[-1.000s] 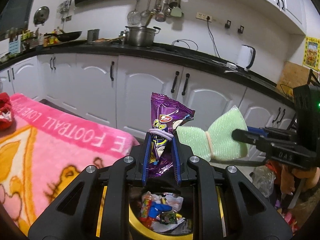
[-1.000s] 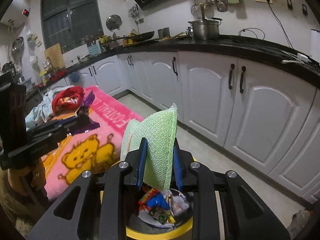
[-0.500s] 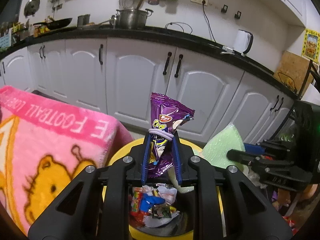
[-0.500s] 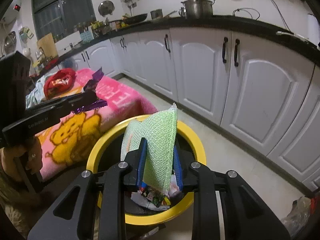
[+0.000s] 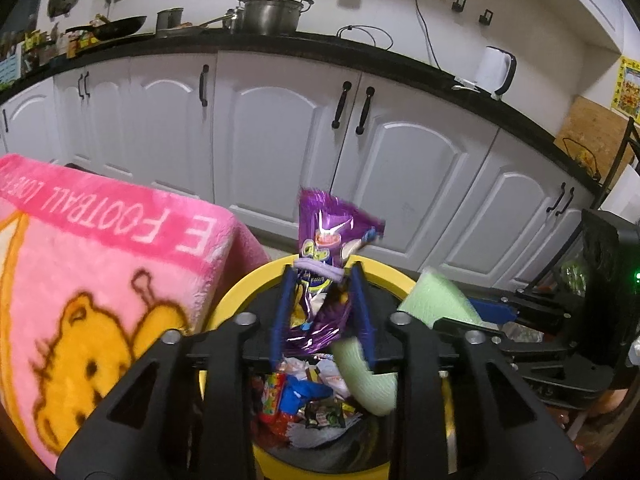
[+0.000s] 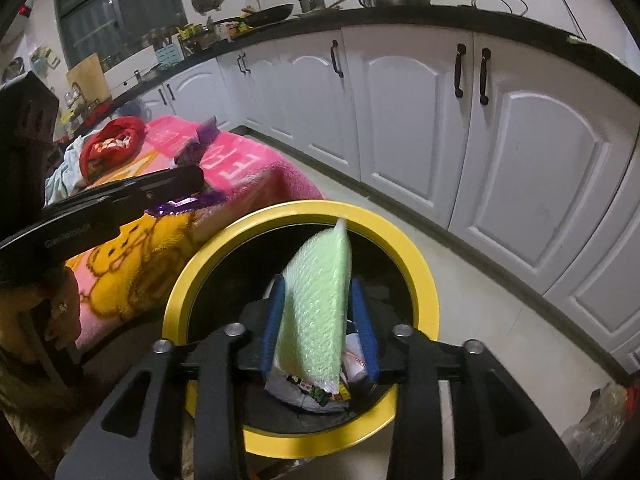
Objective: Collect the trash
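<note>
White cupboard doors (image 5: 280, 132) with dark handles run along the far wall under a black worktop (image 5: 360, 48), where a steel pot (image 5: 274, 14), a frying pan (image 5: 116, 26) and a white kettle (image 5: 496, 68) stand, and utensils hang on the pale wall above. The floor (image 6: 480, 292) is light and tiled. Low in both views stands a round bin with a yellow rim (image 6: 424, 280) and a dark inside, with crumpled wrappers (image 5: 304, 400) lying at its bottom. Beside the bin, touching or nearly touching its rim, is a pink blanket (image 5: 100, 264) printed with a yellow bear and white letters; a red cloth bundle (image 6: 110, 148) lies on its far end. The left gripper (image 5: 322, 312) is over the bin, and its jaws have just been opening: the purple snack bag (image 5: 328, 248) stands between the blue fingers (image 5: 282, 312), blurred, and they no longer clamp it. The right gripper (image 6: 318, 320) is also above the bin mouth, its jaws likewise just opening, with the green sponge cloth (image 6: 316, 312) upright between them, leaning on the left pad and clear of the right one. A hand (image 6: 60, 312) shows at the left edge of the right view.
</note>
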A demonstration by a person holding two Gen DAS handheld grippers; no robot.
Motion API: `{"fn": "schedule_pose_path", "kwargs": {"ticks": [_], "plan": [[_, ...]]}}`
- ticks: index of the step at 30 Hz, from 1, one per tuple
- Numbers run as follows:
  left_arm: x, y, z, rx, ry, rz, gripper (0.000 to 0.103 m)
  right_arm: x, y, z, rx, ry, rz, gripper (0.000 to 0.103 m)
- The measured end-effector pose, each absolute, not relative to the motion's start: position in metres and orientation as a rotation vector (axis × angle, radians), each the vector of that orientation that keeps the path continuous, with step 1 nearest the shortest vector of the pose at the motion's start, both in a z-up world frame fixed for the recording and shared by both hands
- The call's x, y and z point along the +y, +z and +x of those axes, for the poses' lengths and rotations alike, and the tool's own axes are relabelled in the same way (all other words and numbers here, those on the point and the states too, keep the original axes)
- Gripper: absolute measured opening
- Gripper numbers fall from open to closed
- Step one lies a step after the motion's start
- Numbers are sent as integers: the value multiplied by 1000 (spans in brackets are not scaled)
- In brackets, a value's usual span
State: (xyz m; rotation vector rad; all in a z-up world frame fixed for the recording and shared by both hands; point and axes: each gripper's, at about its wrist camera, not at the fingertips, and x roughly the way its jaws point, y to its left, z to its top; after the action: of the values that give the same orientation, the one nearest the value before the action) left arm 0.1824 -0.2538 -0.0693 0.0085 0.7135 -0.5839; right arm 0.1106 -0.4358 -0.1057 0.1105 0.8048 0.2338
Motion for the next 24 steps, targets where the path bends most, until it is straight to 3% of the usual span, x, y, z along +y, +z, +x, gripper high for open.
{"fn": "schedule_pose_path", "kwargs": {"ticks": [7, 9, 12, 20, 24], "plan": [[-245, -71, 184, 742, -561, 3, 62, -442, -104, 104, 798, 207, 136, 49], [-242, -70, 184, 746, -553, 4, 76, -444, -101, 101, 789, 193, 140, 59], [-237, -66, 180, 736, -531, 14, 89, -444, -95, 96, 771, 182, 132, 65], [-212, -50, 171, 728, -477, 7, 92, -429, -70, 82, 720, 162, 109, 91], [-197, -40, 164, 716, -449, 2, 92, -417, -58, 78, 715, 146, 100, 97]]}}
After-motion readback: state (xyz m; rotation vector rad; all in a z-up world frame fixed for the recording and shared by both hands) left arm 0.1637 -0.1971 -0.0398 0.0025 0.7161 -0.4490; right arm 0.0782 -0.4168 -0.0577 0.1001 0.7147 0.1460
